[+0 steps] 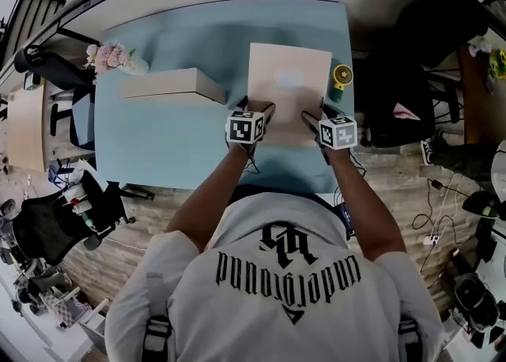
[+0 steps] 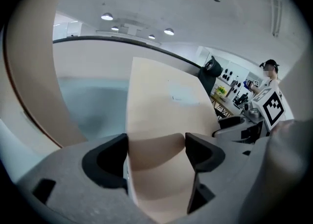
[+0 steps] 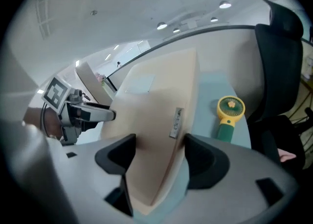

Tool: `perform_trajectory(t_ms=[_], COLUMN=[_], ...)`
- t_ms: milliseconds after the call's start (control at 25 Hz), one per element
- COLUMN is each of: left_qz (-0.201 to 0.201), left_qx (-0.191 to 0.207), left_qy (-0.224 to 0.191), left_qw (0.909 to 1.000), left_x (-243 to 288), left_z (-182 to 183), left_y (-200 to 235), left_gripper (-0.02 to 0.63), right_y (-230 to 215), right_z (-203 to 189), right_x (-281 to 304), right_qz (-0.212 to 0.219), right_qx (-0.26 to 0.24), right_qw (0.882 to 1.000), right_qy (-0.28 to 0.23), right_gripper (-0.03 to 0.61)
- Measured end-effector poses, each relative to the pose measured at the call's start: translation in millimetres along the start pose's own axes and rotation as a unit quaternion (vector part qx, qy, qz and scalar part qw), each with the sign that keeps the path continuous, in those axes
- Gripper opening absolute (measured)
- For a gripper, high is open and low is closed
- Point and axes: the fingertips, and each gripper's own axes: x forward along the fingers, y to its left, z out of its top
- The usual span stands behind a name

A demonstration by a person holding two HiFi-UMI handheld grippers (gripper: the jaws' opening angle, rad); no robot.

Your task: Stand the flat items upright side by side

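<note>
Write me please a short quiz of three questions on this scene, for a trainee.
1. True or false: the left gripper and the right gripper grip the same box.
2. Which yellow and green thing lies on the table to the right of that box?
3. Fill in: the second box lies ___ on the table, with no gripper on it.

Key: 1 true; 2 the fan; 3 flat.

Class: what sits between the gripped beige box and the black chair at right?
A yellow-and-green handheld fan on the blue table, shown in the head and right gripper views.
</note>
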Motion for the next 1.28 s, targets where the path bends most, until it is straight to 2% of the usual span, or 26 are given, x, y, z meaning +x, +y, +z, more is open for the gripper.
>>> perform_trajectory(t_ms=[240,400,480,680,1040,1280], left_qz=[-0.007,-0.017,-0.01,0.016,0.042,0.053], left_qx=[0.032,0.045,0.053,0.085,0.086,0.09], left_qy=[-0.061,-0.101,-0.118,-0.147,-0.176,-0.19], left_qw=[0.9976,0.9938,0.9916,0.9854,0.9797,0.9762], left_x=[-43.6,-77.8,-95.0,-132.3,-177.4,-207.7], left_z=[6.5,1.5,-0.7,-6.1,-16.6,-24.2], left_y=[-23.9,-39.5,-44.6,-47.8,-18.2,26.2], left_gripper=[0.347,0.333,0.328,0.304,0.304,0.304], right_y=[19.4,38.9,48.3,70.8,125.2,176.6], right_z=[1.3,2.3,3.1,-4.6,4.9,16.9], right_x=[-43.4,-77.1,-88.4,-100.1,-99.2,-76.9], right_qz=[-0.028,-0.047,-0.05,-0.047,-0.07,-0.082], right_qx=[-0.055,-0.113,-0.134,-0.149,-0.214,-0.24], right_qw=[0.996,0.987,0.982,0.976,0.954,0.945], right_qy=[-0.065,-0.109,-0.126,-0.152,-0.196,-0.206], right_gripper=[0.308,0.304,0.302,0.301,0.299,0.299])
